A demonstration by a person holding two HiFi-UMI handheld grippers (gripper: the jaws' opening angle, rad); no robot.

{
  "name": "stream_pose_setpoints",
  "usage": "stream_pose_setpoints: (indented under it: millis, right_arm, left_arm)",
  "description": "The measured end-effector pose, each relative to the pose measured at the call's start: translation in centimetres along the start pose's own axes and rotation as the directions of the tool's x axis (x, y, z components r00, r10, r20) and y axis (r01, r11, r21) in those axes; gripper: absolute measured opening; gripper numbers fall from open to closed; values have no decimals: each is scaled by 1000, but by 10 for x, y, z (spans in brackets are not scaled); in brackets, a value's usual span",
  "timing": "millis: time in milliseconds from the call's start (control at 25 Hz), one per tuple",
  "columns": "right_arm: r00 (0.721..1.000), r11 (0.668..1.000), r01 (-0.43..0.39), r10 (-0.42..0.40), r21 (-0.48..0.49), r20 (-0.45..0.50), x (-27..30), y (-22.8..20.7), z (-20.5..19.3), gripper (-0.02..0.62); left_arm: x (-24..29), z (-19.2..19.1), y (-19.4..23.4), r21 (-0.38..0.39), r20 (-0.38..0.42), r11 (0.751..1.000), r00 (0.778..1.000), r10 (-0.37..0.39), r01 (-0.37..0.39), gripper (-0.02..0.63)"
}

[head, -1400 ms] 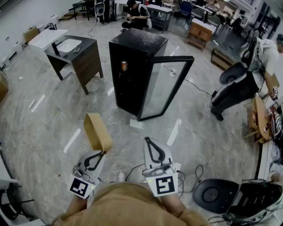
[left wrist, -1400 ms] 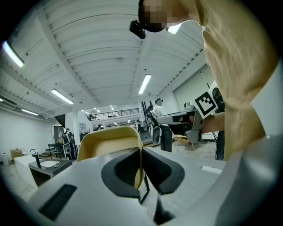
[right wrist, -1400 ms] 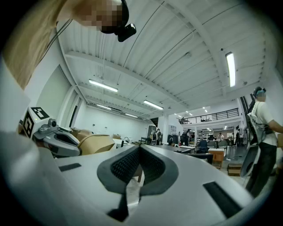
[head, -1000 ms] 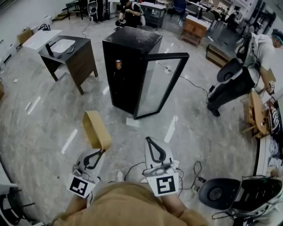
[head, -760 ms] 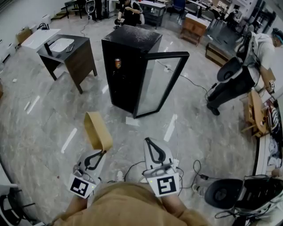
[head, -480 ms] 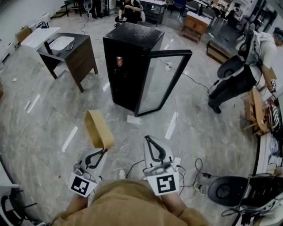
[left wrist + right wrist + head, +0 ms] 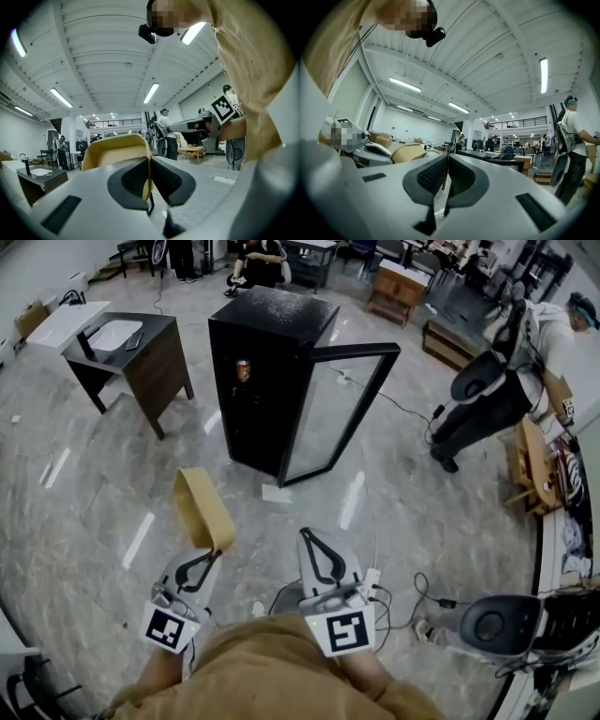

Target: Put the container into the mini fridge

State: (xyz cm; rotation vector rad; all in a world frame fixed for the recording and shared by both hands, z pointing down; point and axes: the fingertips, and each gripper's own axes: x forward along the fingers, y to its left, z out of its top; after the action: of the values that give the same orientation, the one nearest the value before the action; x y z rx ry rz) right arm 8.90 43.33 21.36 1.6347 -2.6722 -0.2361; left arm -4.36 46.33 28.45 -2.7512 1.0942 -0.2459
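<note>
Low in the head view, the left gripper [image 7: 217, 556] has its jaws closed on the rim of the tan container [image 7: 200, 509], holding it above the floor [image 7: 103, 474], well apart from the fridge [image 7: 265, 352]. Its glass door [image 7: 336, 413] stands open, with a can [image 7: 243, 370] inside. The right gripper [image 7: 306, 536] has its jaws together, empty.

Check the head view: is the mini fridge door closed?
No, the mini fridge has its glass door swung wide open, leaving a can on a shelf inside exposed.
</note>
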Motion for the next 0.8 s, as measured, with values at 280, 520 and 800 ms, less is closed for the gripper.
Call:
stream_pose_setpoints:
  millis: [280, 520, 800]
  right_arm:
    - [1000, 999, 20, -20, 28, 14, 20, -9, 0, 2]
    - [1000, 999, -14, 13, 44, 15, 69, -30, -18, 2]
    - [998, 997, -54, 53, 60, 22, 141, -79, -28, 3]
  left_arm:
    - [20, -4, 5, -80, 37, 997, 999, -15, 18, 18]
    - [54, -14, 36, 29, -11, 999, 999, -33, 34, 18]
    - [116, -14, 85, -41, -17, 999, 999, 29, -30, 18]
